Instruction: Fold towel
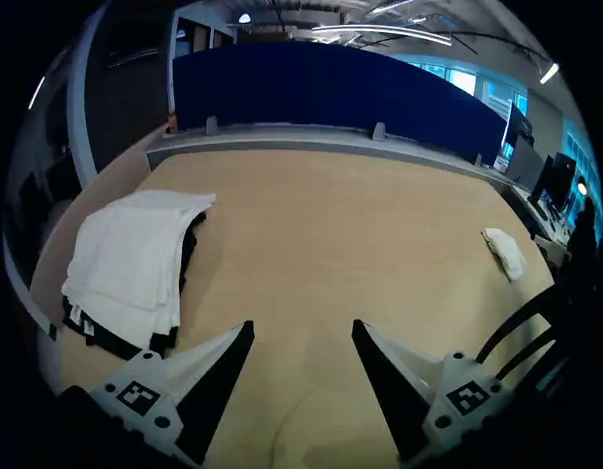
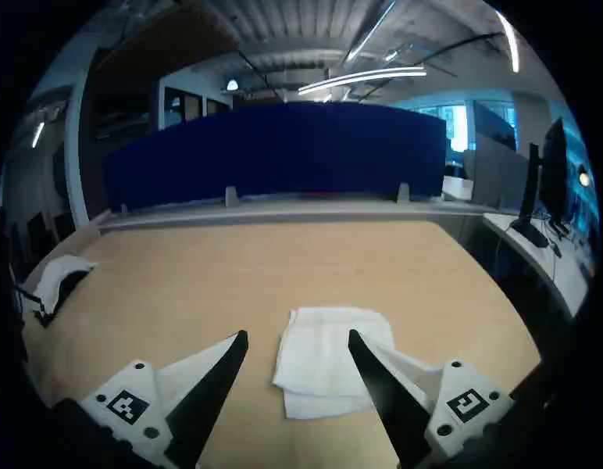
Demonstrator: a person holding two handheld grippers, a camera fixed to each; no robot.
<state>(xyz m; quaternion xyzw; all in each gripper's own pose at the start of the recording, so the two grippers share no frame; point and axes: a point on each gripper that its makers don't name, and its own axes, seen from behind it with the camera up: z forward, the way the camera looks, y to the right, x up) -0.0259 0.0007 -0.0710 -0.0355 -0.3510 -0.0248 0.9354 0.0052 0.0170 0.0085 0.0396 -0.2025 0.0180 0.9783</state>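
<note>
Left gripper view: the left claw (image 1: pixel 302 328) is hanging over the table (image 1: pixel 340 227). Its two fingers are standing wide apart and are holding nothing. Bare wood is showing between them. A stack (image 1: pixel 130 262) of cloths is sitting on the left side of the table, white ones on top and dark ones peeking out below. The towel (image 1: pixel 506 252) is lying far off on the right, near the table's edge, small and folded. A long blue wall (image 1: pixel 333 94) is standing along the back of the table. A dark chair (image 1: pixel 528 336) is poking in at the lower right, and screens (image 1: pixel 540 168) are sitting on a desk behind it.

Right gripper view: the right claw (image 2: pixel 297 336) is hanging low over the table (image 2: pixel 184 273). Its fingers are also standing apart and are gripping nothing. The towel (image 2: pixel 321 359) is lying flat on the wood right under the claw, folded up. The right finger is blocking one side of it, and I cannot tell if it is touching the cloth. The stack (image 2: pixel 55 281) is sitting well away at the left edge. The blue wall (image 2: pixel 278 156) is running across the back. A screen (image 2: pixel 551 172) is standing on a desk at the right.
</note>
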